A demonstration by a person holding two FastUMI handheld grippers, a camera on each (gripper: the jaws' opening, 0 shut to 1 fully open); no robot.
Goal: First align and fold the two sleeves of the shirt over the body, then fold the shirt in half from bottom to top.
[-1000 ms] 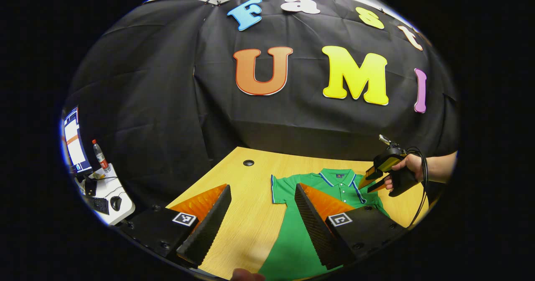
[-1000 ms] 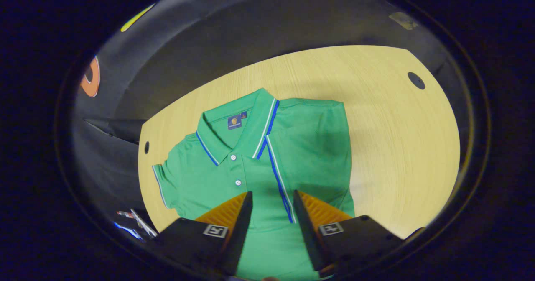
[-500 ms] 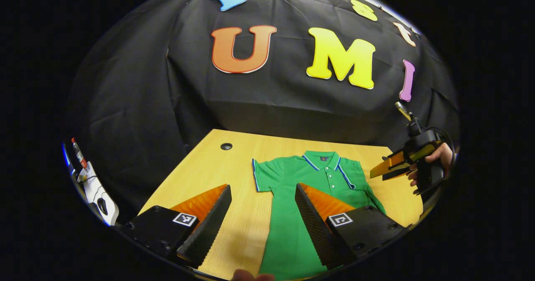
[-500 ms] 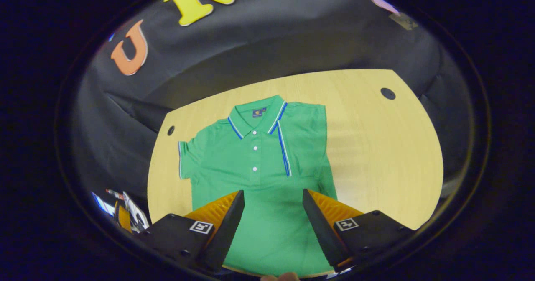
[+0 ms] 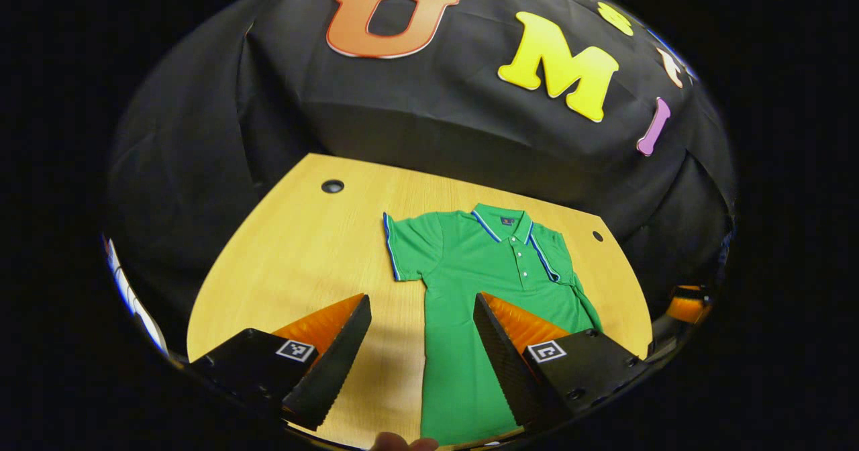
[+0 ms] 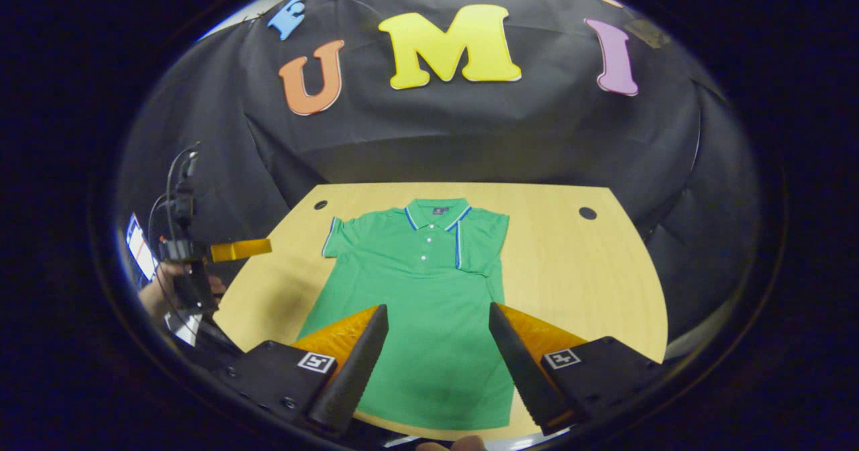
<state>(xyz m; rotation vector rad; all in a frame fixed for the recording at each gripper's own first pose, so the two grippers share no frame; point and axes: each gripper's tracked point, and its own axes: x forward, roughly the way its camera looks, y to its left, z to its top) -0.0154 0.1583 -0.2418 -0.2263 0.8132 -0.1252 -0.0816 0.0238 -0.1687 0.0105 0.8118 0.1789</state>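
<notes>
- The green polo shirt lies flat, collar far and hem near, on the wooden table; its right sleeve is already folded over the body, while the left sleeve is spread out on the wood.
- The right gripper hangs over the hem with its jaws apart and nothing between them.
- The left gripper hovers over the table at the shirt's left edge, also spread wide and empty; the right gripper view shows it held in a hand off the table's left side.
- Risk, as a judgement: pinching the left sleeve too deep could catch the body layer beneath, dragging the whole shirt and undoing the right fold.
- A one-sided pull might skew the sleeve, leaving the folds uneven before the bottom-to-top fold.
- The tabletop is light wood grain with round cable holes; black cloth walls the booth behind.
</notes>
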